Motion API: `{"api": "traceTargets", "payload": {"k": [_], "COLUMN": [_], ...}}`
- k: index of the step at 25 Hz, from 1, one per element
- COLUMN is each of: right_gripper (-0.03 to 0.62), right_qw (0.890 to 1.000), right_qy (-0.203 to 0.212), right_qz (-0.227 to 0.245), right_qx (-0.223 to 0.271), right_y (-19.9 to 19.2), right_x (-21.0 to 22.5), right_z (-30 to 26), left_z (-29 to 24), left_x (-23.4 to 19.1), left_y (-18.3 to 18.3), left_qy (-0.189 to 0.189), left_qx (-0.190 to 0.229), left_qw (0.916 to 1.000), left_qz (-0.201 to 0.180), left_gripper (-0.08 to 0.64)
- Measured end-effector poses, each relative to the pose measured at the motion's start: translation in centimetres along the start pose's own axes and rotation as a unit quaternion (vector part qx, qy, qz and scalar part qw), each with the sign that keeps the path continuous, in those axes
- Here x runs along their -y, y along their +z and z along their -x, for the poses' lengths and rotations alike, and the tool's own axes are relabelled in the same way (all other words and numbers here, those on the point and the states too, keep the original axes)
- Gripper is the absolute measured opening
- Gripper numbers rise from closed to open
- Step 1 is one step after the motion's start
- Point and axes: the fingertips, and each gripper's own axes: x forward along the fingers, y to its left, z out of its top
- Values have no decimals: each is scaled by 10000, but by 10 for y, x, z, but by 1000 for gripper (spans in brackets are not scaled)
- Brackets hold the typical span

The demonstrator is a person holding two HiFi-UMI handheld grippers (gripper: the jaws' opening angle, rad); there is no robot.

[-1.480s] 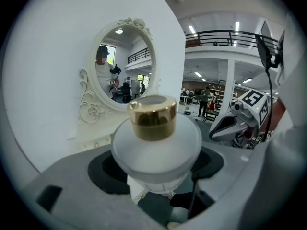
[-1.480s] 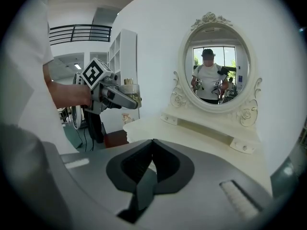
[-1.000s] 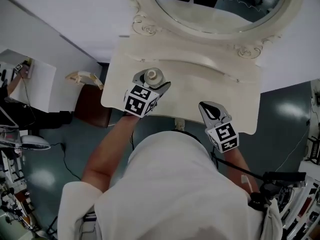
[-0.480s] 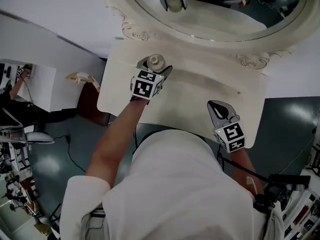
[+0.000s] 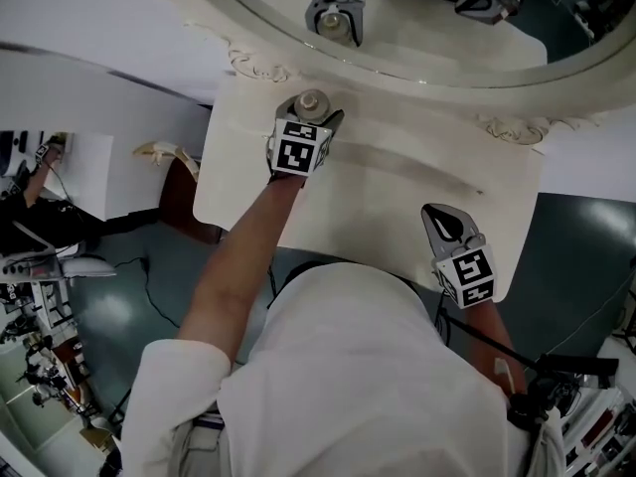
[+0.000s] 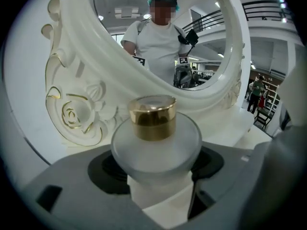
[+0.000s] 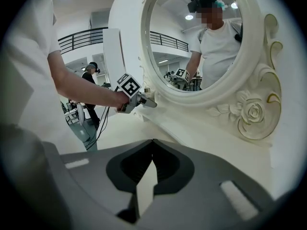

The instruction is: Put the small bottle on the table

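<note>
The small bottle (image 5: pixel 312 101) is round frosted glass with a gold cap (image 6: pixel 152 117). My left gripper (image 5: pixel 309 119) is shut on its body (image 6: pixel 156 147), holding it upright over the back left of the white dressing table (image 5: pixel 397 192), close to the carved mirror frame (image 6: pixel 81 95). Whether its base touches the tabletop is hidden by the jaws. My right gripper (image 5: pixel 443 223) hovers near the table's front right edge, shut with nothing in it; its jaw tips meet in the right gripper view (image 7: pixel 152 147). That view also shows the left gripper (image 7: pixel 138 99) across the table.
An oval mirror (image 5: pixel 427 8) in an ornate white frame stands along the table's back edge and reflects both grippers. A brown stool (image 5: pixel 184 202) sits on the teal floor left of the table. A white wall lies behind.
My left gripper has carried the bottle farther back toward the mirror frame. The right gripper has stayed near the front right edge.
</note>
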Motion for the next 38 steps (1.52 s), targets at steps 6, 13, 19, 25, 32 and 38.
{"api": "traceTargets", "payload": {"k": [6, 13, 19, 25, 32, 38], "right_gripper": [2, 2, 2, 2, 2, 2], "right_qw": [9999, 9997, 9996, 9995, 9994, 9995], "right_qy": [9, 6, 44, 90, 107, 122], "right_qz": [-89, -184, -211, -209, -206, -186], "right_qx": [-61, -134, -170, -207, -245, -237], "right_y": [-5, -9, -9, -10, -13, -13], "right_x": [13, 23, 26, 23, 20, 18], "right_z": [-3, -8, -13, -17, -19, -20], "left_z": [-21, -33, -37, -36, -40, -40], "left_x": [-11, -16, -17, -18, -18, -17], "left_y": [4, 5, 0, -3, -5, -5], "left_qy": [157, 237, 265, 271, 213, 211], "left_qx": [-50, -39, -44, -49, -40, -11], "left_qw": [9999, 9997, 9996, 9996, 9996, 9997], "left_qz": [-52, -68, -84, -92, -155, -155], "left_gripper": [342, 342, 342, 344, 347, 350]}}
